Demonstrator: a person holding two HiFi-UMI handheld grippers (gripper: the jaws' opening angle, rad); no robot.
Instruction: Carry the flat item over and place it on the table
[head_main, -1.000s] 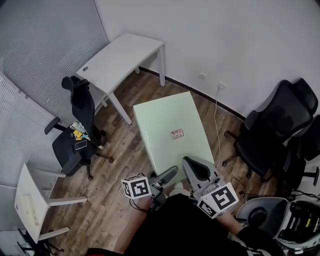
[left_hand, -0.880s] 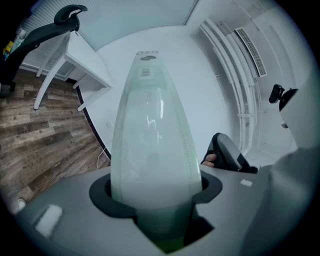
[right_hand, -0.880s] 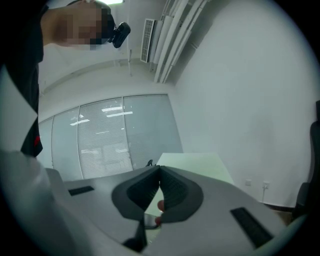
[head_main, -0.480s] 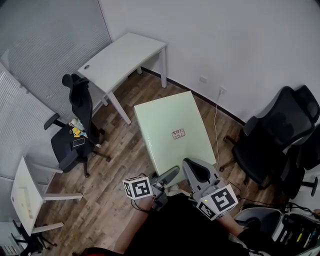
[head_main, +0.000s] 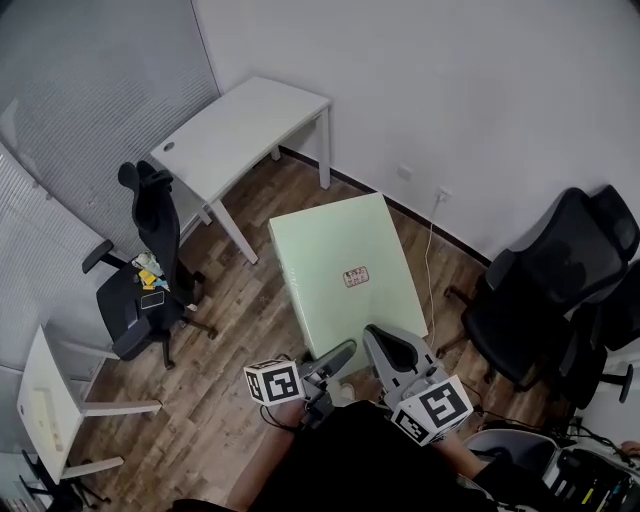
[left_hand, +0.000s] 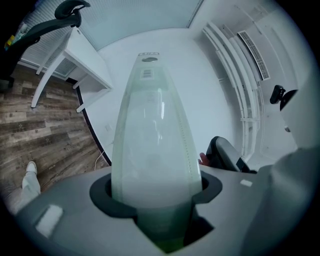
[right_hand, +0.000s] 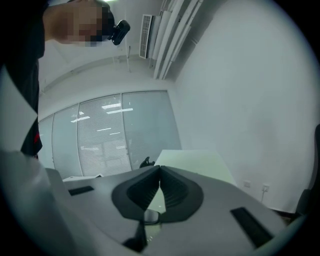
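Observation:
A pale green flat board (head_main: 343, 267) with a small red label hangs level above the wood floor, its far corner pointing at the white table (head_main: 240, 125). My left gripper (head_main: 335, 357) is shut on the board's near edge, and the board (left_hand: 152, 140) fills the space between its jaws in the left gripper view (left_hand: 152, 192). My right gripper (head_main: 385, 345) holds the same edge just to the right. In the right gripper view its pads (right_hand: 172, 185) meet at the tips (right_hand: 160, 172), with the board (right_hand: 195, 162) stretching beyond them.
A black office chair (head_main: 150, 260) with small items on its seat stands left of the board. Two more black chairs (head_main: 560, 270) stand at the right by the wall. A white cable hangs from a wall socket (head_main: 443, 195). A small white desk (head_main: 45, 410) stands at the lower left.
The room has slid a little in the head view as the person carries the board. Both grippers keep the same hold on its near edge.

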